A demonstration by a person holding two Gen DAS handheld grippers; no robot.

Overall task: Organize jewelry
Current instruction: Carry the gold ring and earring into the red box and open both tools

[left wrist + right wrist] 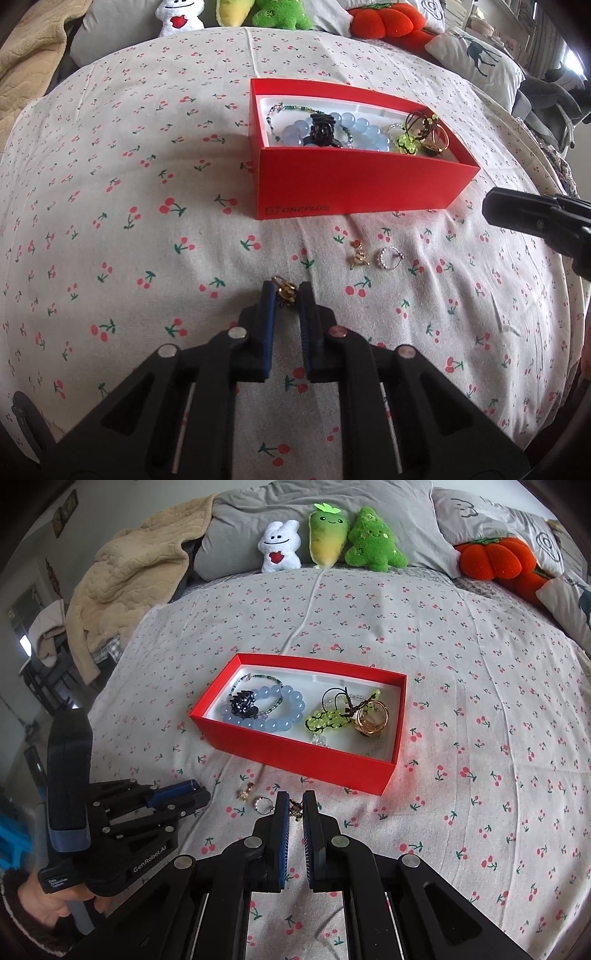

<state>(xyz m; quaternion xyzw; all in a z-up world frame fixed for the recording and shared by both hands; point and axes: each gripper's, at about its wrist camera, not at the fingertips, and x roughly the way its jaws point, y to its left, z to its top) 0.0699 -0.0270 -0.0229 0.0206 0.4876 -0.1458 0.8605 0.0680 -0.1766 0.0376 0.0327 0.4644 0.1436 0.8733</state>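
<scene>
Left wrist view: the left tongs [287, 293] are clenched on a small gold trinket [284, 291] at the cherry-print bed sheet [129, 184], with the open red cardboard box [354, 188] of beads and rings beyond. To do this well, lift straight up, keeping the pinch firm so the slippery piece cannot slide out, then carry it over the near wall of the box before releasing. The right tongs [295, 810] look clenched on a small dark-and-gold charm [295, 808]. A gold bow charm [357, 256] and a silver beaded ring [390, 257] lie loose near the box. Plush toys and grey pillows line the bed's far end
</scene>
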